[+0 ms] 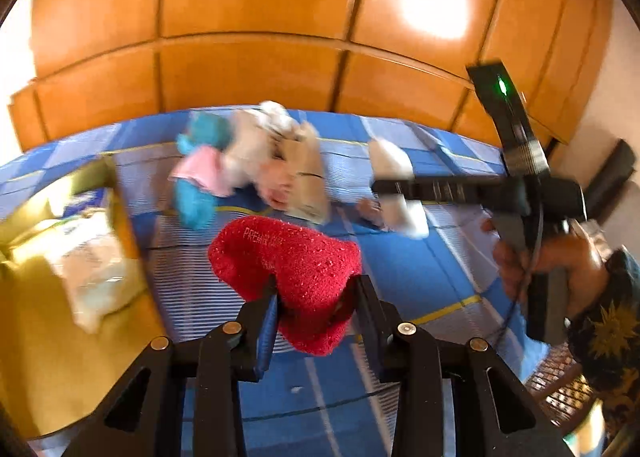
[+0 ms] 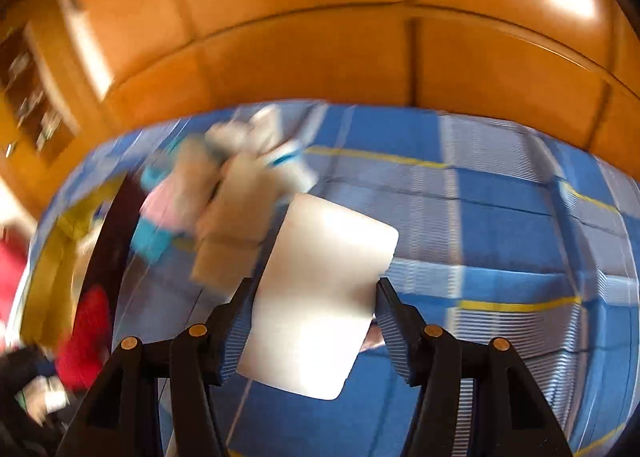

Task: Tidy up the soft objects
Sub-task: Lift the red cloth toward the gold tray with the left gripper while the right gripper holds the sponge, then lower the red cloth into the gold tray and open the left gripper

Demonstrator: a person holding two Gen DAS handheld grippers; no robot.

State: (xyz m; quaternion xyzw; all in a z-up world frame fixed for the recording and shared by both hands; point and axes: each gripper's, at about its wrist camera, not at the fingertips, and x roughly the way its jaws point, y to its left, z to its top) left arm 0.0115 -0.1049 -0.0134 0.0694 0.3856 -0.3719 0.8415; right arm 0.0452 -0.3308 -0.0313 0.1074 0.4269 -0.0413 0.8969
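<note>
Left gripper: jaws narrow, clamped on a red fuzzy sock. The sock bulges forward and upward from between the pads and hangs clear of the blue checked bedcover beneath it. Pale lettering shows on the sock's upper face; it is too blurred to read in full.

Right gripper: jaws at a middling width, closed on a white rectangular soft item with rounded corners. Both pads touch its sides. The item stands tilted, its far end reaching toward the pile, above the bedcover. In the left wrist view the right gripper appears from the side with white material at its tip, and the hand holding its grip wears a dark patterned sleeve.

Pile of soft objects: lies on the bedcover toward the far edge, near the wooden panelling. It contains teal, pink, beige and white pieces; motion blur prevents telling individual items apart. The same pile shows in the right wrist view, just beyond the white item.

Yellow box: open, at the left of the left wrist view, with pale bagged contents inside; their nature cannot be determined
</note>
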